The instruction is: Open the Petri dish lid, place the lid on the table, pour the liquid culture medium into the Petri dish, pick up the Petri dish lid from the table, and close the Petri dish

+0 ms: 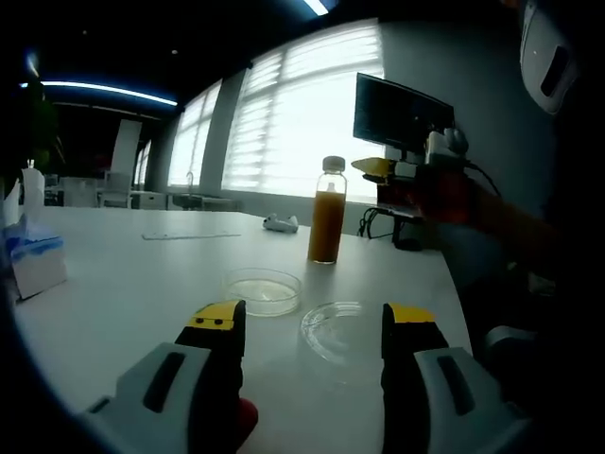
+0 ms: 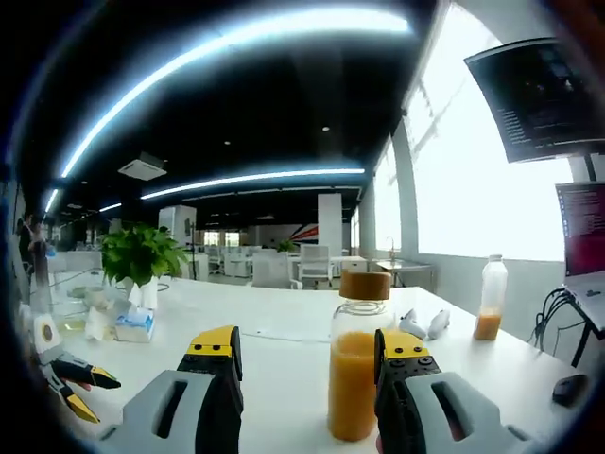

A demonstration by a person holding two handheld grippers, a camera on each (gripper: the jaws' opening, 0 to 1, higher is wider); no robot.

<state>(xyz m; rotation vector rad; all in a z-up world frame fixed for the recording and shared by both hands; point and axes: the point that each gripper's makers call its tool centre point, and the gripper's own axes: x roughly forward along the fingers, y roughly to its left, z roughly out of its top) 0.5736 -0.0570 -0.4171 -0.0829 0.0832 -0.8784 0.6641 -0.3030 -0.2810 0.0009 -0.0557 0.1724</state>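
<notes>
A clear bottle (image 1: 327, 210) of orange liquid with a pale cap stands upright on the white table (image 1: 142, 293). In front of it lie two clear round pieces side by side: the Petri dish (image 1: 263, 289) and, to its right, the flatter lid (image 1: 338, 331). My left gripper (image 1: 314, 320) hovers open just short of them, holding nothing. My right gripper (image 1: 378, 168) hangs beside the bottle's cap, apart from it. In the right gripper view that bottle (image 2: 357, 371) stands between and ahead of the open right gripper (image 2: 307, 348). The left gripper's yellow tips (image 2: 80, 388) show at lower left.
A tissue box (image 1: 36, 261) sits at the table's left edge, and a small white object (image 1: 281, 223) lies behind the bottle. A monitor (image 1: 402, 113) stands at the back right. A second bottle (image 2: 489, 301), a potted plant (image 2: 142, 255) and a laptop (image 2: 586, 236) stand farther off.
</notes>
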